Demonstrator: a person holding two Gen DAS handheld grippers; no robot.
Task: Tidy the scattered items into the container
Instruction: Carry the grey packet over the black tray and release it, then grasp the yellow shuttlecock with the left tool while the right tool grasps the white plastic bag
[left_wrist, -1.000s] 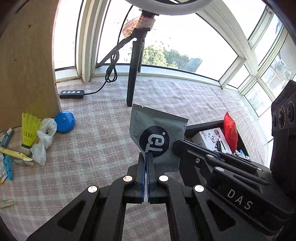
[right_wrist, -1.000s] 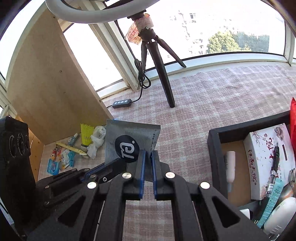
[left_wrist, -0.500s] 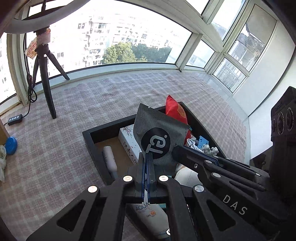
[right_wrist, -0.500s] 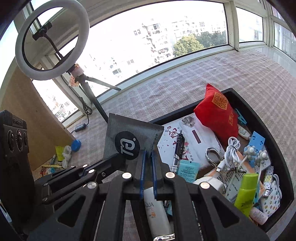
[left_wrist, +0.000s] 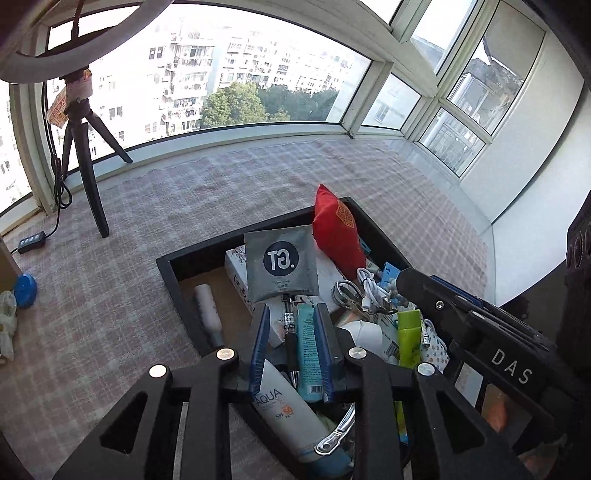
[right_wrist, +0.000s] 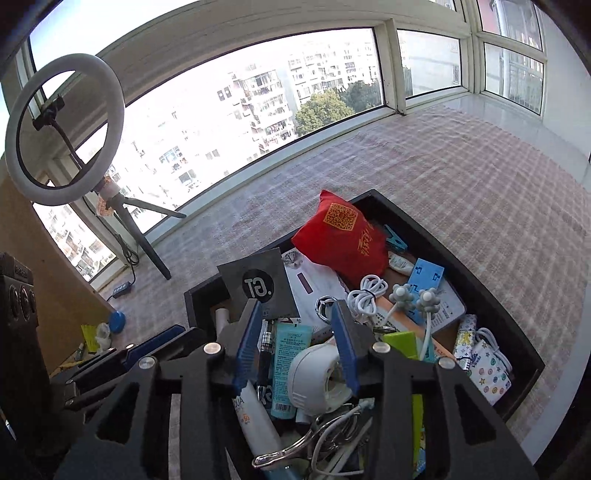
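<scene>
Left wrist view: the left claw (left_wrist: 291, 334) hangs over the black tray (left_wrist: 168, 263), its jaws opening with nothing pinched between them. Just beyond its tips, the grey sachet (left_wrist: 281, 263) is free of both claws, over a white box in the tray. Right wrist view: the right claw (right_wrist: 295, 325) is likewise opening and empty. Farther back a red pouch (right_wrist: 341, 236) leans at the tray's far end.
</scene>
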